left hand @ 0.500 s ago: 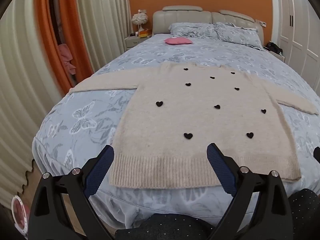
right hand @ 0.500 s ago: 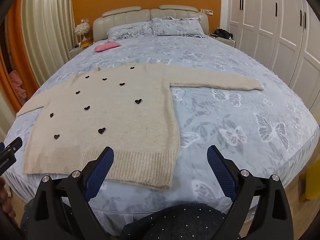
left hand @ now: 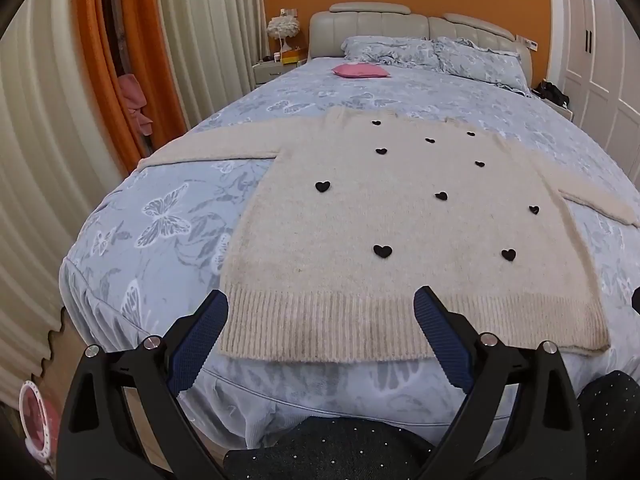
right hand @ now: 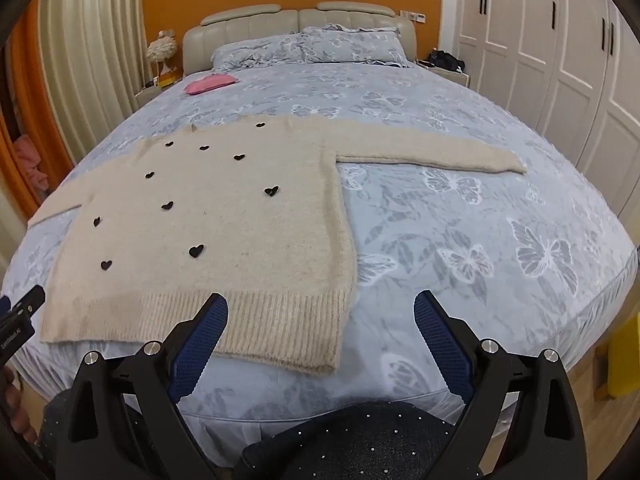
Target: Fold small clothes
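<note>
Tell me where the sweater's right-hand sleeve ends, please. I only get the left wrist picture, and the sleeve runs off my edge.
Observer: In the right wrist view the sleeve lies flat and straight across the bedspread, and its cuff stops short of the bed's side.
Visitor: Is the other gripper holding anything?
Observer: No. The right gripper is open and empty. One finger shows over the hem near the sweater corner, the other over bare bedding.
Visitor: Is there anything on the floor on that side?
Observer: A yellow object stands beside the bed, but it is too cropped to identify.
</note>
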Demonstrator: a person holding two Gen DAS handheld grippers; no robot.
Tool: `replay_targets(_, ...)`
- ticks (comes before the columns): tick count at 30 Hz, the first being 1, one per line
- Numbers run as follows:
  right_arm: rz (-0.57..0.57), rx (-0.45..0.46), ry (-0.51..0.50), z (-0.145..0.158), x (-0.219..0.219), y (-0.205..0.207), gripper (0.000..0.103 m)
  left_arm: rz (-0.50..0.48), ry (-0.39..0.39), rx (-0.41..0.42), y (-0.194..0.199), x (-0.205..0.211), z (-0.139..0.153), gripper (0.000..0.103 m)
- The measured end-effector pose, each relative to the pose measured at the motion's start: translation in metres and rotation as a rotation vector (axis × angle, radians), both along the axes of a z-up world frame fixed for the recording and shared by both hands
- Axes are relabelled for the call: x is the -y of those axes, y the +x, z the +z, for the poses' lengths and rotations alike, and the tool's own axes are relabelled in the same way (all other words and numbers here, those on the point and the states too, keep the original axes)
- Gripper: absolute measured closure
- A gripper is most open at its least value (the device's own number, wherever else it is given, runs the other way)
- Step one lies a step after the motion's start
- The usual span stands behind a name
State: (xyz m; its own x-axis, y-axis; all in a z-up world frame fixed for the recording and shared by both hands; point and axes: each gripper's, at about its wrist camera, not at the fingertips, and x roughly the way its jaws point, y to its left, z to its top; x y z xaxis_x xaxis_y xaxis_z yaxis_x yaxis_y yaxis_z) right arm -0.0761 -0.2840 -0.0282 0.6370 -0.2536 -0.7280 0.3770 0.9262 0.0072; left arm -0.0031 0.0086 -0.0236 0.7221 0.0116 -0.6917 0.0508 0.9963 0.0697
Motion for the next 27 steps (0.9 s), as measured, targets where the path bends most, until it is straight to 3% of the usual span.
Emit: replay_targets(27,0.003,0.014,-0.022,0.0063,-0.0087,-0.0040,0.011,-0.016,0.031,0.016,-0.0051,0.0076,0.0020,0.011)
